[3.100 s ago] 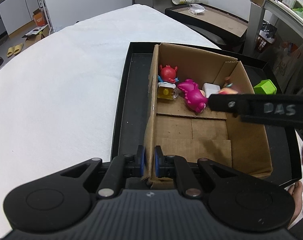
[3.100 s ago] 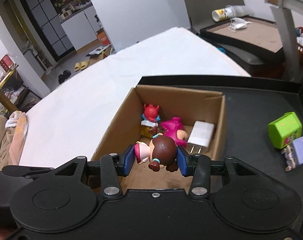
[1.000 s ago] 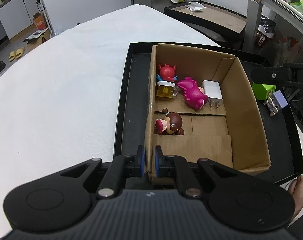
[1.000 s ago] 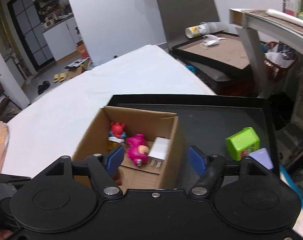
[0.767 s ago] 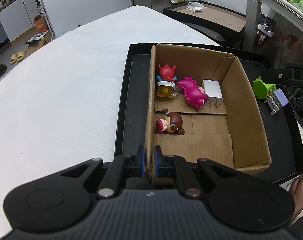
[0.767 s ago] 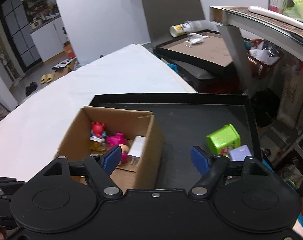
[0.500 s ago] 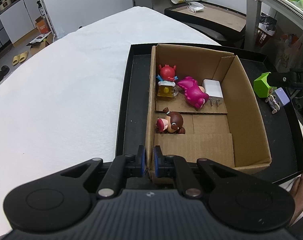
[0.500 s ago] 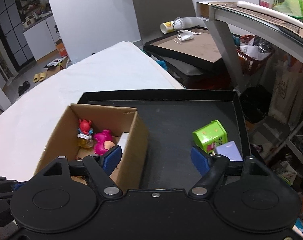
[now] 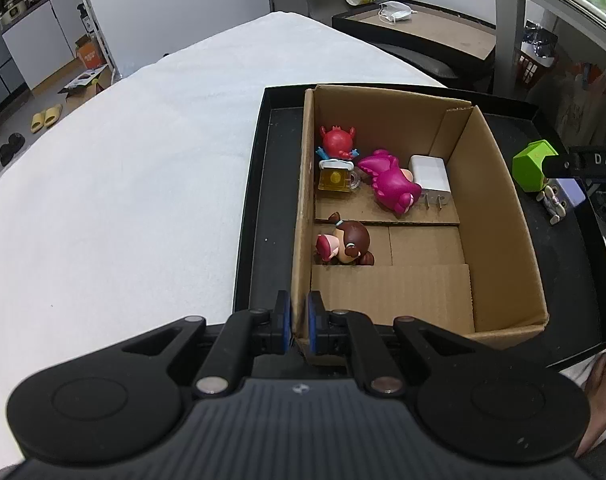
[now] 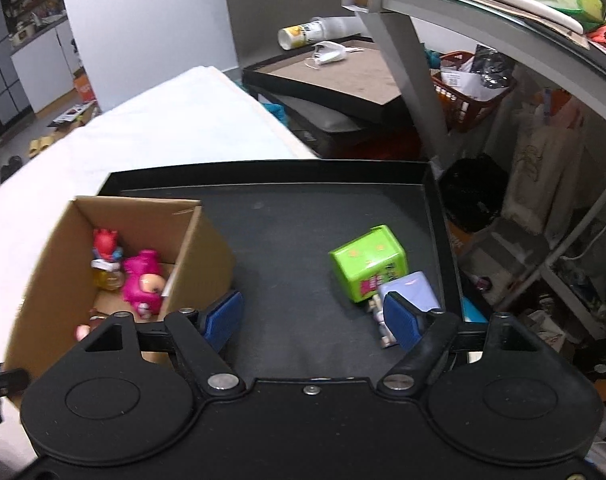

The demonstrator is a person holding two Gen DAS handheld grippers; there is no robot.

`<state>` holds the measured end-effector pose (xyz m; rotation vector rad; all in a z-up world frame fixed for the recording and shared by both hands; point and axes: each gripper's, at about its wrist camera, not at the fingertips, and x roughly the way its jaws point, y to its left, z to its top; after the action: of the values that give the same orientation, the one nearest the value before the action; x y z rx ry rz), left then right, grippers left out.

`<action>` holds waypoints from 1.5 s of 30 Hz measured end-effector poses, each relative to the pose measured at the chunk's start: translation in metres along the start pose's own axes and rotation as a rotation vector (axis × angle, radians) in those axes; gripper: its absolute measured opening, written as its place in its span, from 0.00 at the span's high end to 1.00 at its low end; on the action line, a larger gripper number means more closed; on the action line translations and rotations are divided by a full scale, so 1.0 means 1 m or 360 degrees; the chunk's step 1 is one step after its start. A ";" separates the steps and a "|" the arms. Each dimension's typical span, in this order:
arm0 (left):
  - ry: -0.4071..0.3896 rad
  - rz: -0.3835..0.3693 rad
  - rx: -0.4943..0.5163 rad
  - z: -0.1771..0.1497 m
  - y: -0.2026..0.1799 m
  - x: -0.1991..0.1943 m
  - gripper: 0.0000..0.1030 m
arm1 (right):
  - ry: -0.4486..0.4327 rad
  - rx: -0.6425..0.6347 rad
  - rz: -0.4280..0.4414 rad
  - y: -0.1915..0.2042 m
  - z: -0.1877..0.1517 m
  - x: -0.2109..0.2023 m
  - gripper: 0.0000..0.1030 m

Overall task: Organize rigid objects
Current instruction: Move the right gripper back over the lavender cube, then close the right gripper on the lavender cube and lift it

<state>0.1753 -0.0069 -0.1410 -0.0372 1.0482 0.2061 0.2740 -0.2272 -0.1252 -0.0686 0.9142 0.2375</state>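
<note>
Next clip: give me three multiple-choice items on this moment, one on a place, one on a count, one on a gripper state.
1. Where is the green box?
A. in the carton
B. on the black tray, outside the carton
C. on the white cloth

2. How many things lie in the carton?
A. three
B. five
C. seven

3. The left gripper is:
A. wide open
B. holding a toy
C. shut on the carton's wall

Key: 1 B, it stands on the tray right of the carton; 2 B, four toys and a charger; 3 C, its pads pinch the near wall.
</note>
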 end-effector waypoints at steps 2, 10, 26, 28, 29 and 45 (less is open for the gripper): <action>0.0003 0.0002 0.0001 0.001 0.000 0.001 0.92 | 0.0008 0.0010 -0.0001 -0.003 0.001 0.004 0.26; 0.0005 0.0004 0.0006 0.001 0.000 0.002 0.92 | 0.0041 -0.0033 -0.0165 -0.013 0.002 0.020 0.28; 0.0026 -0.0049 -0.0033 0.000 0.008 0.010 0.92 | 0.0160 -0.0037 -0.0298 -0.030 -0.002 0.059 0.33; 0.0027 -0.0055 -0.0031 0.000 0.008 0.010 0.92 | 0.0172 -0.0096 -0.0351 -0.026 -0.004 0.062 0.46; 0.0026 -0.0059 -0.0030 0.000 0.009 0.010 0.92 | 0.0181 -0.0130 -0.0383 -0.023 -0.005 0.064 0.48; 0.0024 -0.0081 -0.0041 0.000 0.011 0.011 0.92 | 0.0260 -0.0143 -0.0183 -0.017 -0.012 0.058 0.61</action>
<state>0.1790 0.0057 -0.1498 -0.0888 1.0583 0.1736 0.3030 -0.2355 -0.1795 -0.2257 1.0585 0.1676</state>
